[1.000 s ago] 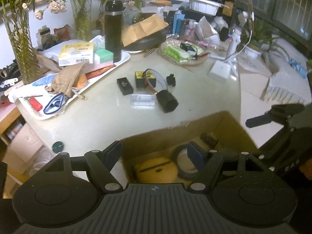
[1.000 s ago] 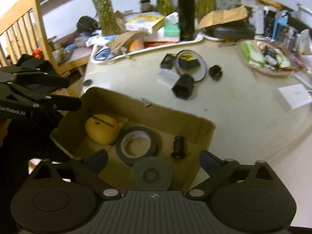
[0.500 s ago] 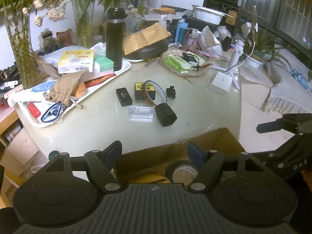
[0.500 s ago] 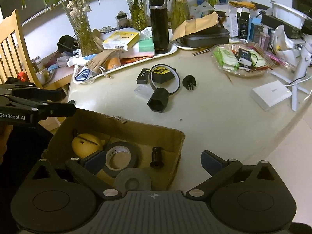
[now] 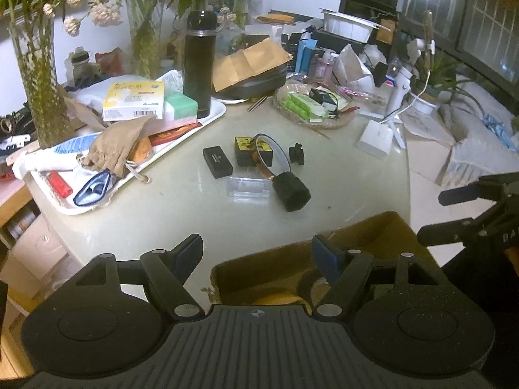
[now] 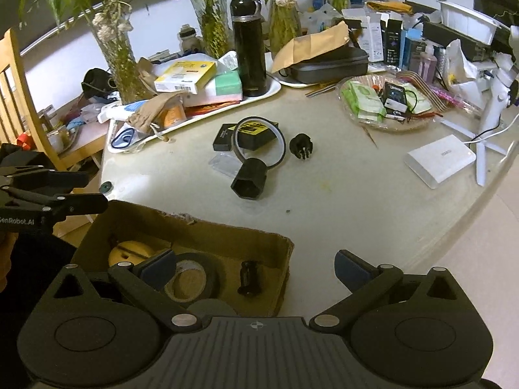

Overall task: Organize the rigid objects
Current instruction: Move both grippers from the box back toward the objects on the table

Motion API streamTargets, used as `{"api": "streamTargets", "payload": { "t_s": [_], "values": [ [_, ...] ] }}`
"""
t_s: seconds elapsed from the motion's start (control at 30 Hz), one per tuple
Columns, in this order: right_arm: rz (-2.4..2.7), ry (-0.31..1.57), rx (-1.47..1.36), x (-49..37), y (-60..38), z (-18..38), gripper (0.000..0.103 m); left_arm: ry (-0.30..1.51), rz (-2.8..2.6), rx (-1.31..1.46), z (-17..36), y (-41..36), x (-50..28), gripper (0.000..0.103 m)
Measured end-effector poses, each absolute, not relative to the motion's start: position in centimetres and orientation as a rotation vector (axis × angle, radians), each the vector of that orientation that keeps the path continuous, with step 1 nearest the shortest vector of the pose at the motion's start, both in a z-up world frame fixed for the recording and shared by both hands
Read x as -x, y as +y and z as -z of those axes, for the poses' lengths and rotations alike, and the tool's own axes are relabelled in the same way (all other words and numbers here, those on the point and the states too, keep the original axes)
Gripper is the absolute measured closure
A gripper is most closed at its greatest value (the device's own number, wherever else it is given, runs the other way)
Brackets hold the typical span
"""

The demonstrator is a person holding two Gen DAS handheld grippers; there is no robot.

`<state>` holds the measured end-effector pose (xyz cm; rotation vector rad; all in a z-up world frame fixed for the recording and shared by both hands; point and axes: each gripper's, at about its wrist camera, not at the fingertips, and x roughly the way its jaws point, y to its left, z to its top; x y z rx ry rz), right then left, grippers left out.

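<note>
Your right gripper [image 6: 254, 267] has drawn back from the cardboard box [image 6: 227, 231]; both grippers' jaws stand apart (empty), black socket [image 6: 249, 183] well beyond them.

Dim indoor light, fisheye-bent edges, soft focus.

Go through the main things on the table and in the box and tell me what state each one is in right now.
Brown cardboard box: open-topped, partly filled.
Grey tape roll: flat in box.
Small black cylinder: lying in box.
Black hexagonal socket: on its side on table.
Thin amber tape ring: leaning on yellow-labelled black box.
Tall black flask: upright, lidded.
Left hand-held gripper: open, empty.
Right hand-held gripper: open, empty.
</note>
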<state>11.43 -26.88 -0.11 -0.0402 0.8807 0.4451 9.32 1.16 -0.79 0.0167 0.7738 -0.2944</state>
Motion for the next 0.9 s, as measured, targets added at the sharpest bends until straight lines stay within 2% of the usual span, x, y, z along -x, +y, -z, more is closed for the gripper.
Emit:
{"api": "streamTargets", "payload": {
  "t_s": [0.9],
  "values": [
    [-0.511, 0.921, 0.01, -18.5, -24.1, 2.8, 0.0, 0.754, 0.285, -0.05, 2.7, 1.8, -15.6, 0.03]
  ]
}}
